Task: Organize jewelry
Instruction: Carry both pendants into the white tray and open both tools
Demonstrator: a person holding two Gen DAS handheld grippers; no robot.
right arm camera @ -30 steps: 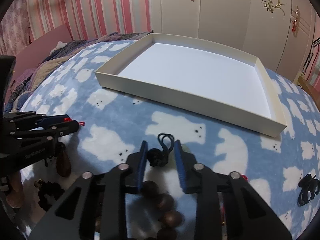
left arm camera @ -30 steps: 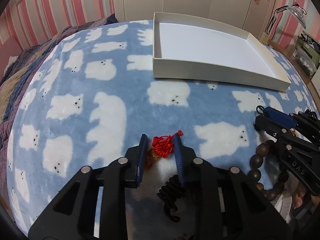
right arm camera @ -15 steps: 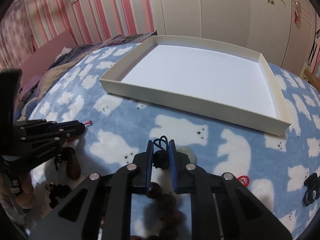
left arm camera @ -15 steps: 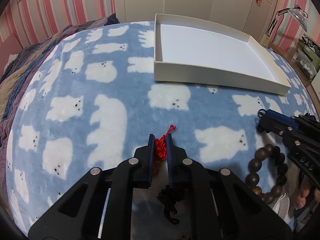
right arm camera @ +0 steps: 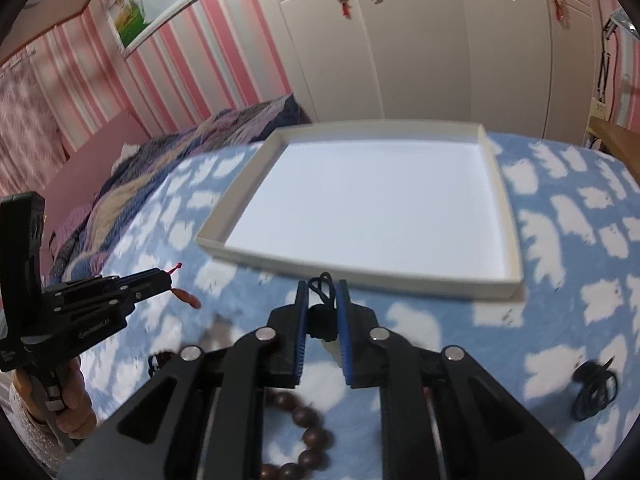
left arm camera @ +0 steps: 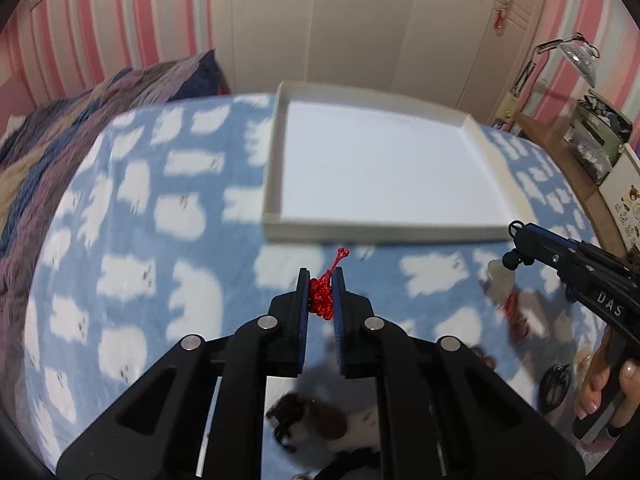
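Left gripper (left arm camera: pixel 321 289) jaws clenched on a red cord (left arm camera: pixel 320 299), held above the blanket (left arm camera: pixel 140 240). Right gripper (right arm camera: pixel 322 309) jaws clenched on a black cord (right arm camera: pixel 321 316), beads (right arm camera: pixel 304 436) below. White tray (right arm camera: pixel 256 258) lies just beyond both.
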